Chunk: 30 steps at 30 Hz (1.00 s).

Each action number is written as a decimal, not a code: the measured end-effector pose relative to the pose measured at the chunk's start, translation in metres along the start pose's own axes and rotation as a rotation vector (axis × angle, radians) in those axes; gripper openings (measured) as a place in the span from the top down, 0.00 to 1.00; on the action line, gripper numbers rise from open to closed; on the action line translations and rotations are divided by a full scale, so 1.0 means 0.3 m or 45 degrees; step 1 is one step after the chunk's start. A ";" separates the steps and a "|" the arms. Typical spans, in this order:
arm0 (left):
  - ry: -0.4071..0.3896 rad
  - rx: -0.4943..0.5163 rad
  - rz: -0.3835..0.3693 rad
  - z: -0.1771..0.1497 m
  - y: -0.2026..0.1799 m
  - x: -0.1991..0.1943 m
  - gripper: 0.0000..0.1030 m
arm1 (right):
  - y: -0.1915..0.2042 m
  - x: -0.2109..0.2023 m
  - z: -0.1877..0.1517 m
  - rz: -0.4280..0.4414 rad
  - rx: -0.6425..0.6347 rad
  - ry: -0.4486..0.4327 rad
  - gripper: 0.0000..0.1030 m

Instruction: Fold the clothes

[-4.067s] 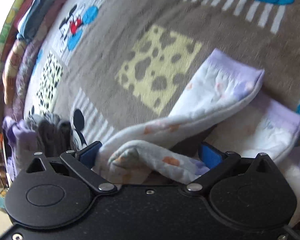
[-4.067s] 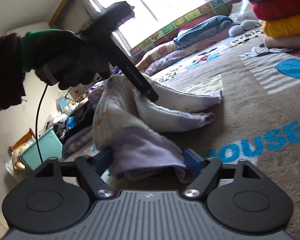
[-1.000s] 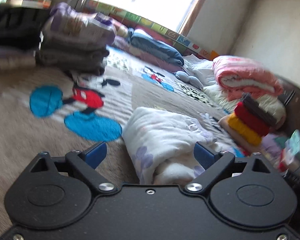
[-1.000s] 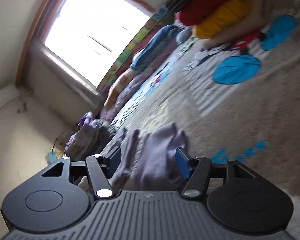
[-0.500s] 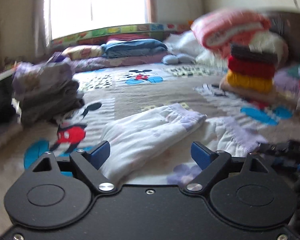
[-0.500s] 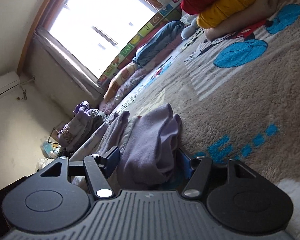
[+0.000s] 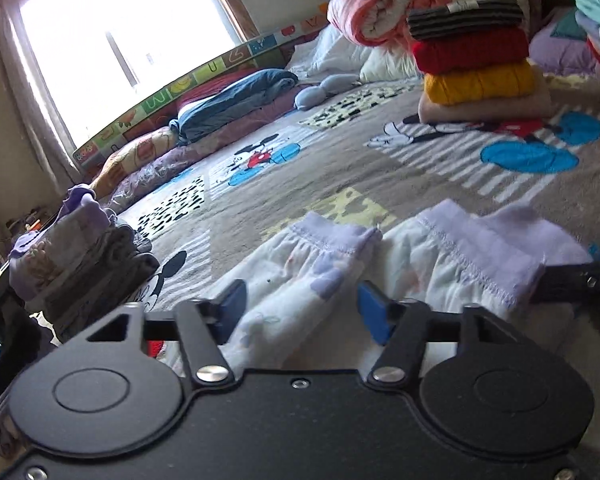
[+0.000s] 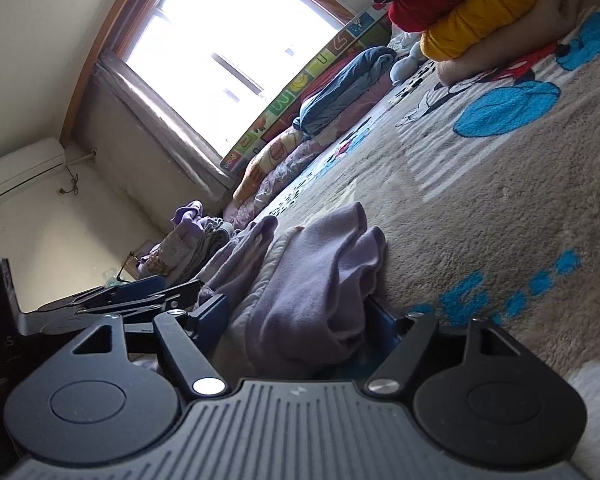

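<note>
Both tools are down low over the grey-brown cartoon-print plush blanket (image 7: pixel 440 184) now, and the white fleece garment with lilac ribbed cuffs (image 7: pixel 300 272) lies stretched on it straight ahead of them. The left hand-held gripper (image 7: pixel 300 312) has its blue pads either side of one white leg, the cloth filling the gap; it looks clenched on that leg, though the pads' contact is not sharp enough to swear to. The right hand-held gripper (image 8: pixel 300 320) is grasping a bunched lilac section of the same garment, fabric packed tight between its jaws, with the other tool just beside it on its left. Here is the worry: the right grip holds a thick wad, several layers by the look of it, so a pull could drag the whole bundle rather than one clean edge, and the fold would come out lumpy. The two cuffs ahead of the left tool sit side by side but uneven, so the legs may end up skewed if they are carried over like this. That plush pile probably clings to fleece, and sliding rather than lifting could rumple the underside. The folded grey and lilac clothes pile (image 7: pixel 80 256) sits near on the left tool's left side; a wide swing that way could knock it.
</note>
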<state>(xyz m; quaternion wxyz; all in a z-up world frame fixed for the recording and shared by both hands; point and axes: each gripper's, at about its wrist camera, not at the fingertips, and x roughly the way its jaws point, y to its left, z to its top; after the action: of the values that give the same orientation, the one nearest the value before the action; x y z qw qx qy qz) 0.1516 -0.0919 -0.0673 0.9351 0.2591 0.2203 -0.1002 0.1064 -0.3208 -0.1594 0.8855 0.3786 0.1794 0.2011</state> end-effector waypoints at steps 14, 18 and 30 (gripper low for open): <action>0.009 -0.372 0.004 -0.082 0.316 -0.062 0.79 | -0.008 -0.007 -0.002 0.031 0.016 -0.003 0.27; 0.044 -0.555 -0.003 -0.164 0.433 -0.095 0.79 | -0.009 -0.009 -0.003 0.035 0.020 -0.003 0.27; 0.215 -1.049 -0.077 -0.440 0.671 -0.084 0.78 | -0.005 -0.012 0.000 0.037 0.025 -0.001 0.27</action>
<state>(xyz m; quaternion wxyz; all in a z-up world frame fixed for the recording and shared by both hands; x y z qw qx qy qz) 0.1425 0.1499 -0.0685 0.9358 -0.1358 0.3253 -0.0097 0.1035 -0.3235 -0.1598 0.8788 0.3899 0.1754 0.2120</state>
